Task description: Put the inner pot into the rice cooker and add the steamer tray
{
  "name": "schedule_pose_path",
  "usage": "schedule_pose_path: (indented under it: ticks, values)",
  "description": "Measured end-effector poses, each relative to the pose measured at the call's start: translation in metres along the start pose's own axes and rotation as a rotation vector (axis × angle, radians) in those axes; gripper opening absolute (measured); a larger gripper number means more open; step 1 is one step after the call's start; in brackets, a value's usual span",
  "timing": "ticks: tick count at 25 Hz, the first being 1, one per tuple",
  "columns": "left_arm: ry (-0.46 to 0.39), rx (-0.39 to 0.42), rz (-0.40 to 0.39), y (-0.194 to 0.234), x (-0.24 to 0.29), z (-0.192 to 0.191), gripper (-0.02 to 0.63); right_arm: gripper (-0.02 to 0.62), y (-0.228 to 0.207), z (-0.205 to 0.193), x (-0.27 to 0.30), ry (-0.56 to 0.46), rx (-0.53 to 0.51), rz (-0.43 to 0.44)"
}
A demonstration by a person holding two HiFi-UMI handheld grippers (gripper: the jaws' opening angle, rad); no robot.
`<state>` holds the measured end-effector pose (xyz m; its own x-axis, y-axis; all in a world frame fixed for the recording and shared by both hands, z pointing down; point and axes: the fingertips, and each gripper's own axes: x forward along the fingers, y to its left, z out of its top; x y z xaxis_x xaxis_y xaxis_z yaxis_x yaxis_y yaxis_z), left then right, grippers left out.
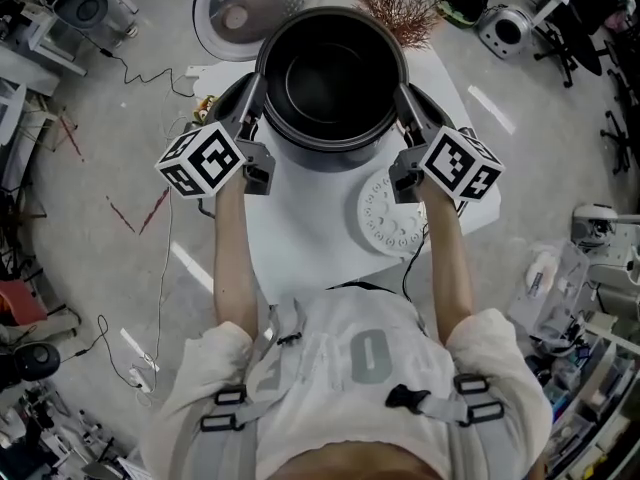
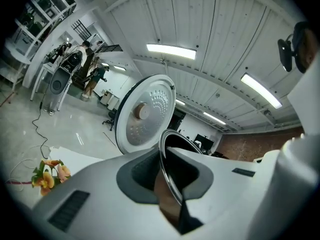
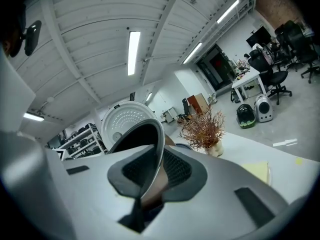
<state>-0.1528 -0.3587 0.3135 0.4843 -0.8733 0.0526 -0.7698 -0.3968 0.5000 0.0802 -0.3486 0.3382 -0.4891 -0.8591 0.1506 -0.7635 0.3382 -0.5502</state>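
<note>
The inner pot (image 1: 333, 78) hangs upright, mouth up, just above the rice cooker. The cooker body is mostly hidden under it, with the open lid (image 1: 235, 8) tipped back behind. My left tool (image 1: 255, 108) and right tool (image 1: 408, 108) are each clenched on the pot's rim at opposite sides. I read that as keeping it level for a straight drop-in; not seated yet, I judge.

The steamer tray (image 1: 392, 216) lies flat on the table (image 1: 300, 238), just beside my right tool, untouched. A dried plant (image 1: 395, 3) stands at the far edge, near the pot but off to the side. The cooker opening is hidden, so I can't check it's clear.
</note>
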Motion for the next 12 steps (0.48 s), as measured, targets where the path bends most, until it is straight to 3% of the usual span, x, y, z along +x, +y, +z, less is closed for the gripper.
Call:
schedule_pose_path:
  ticks: [12]
  values:
    - [0.039,0.024,0.026,0.018,0.011,-0.017,0.044,0.072,-0.015,-0.018,0.014,0.062,-0.084,-0.049]
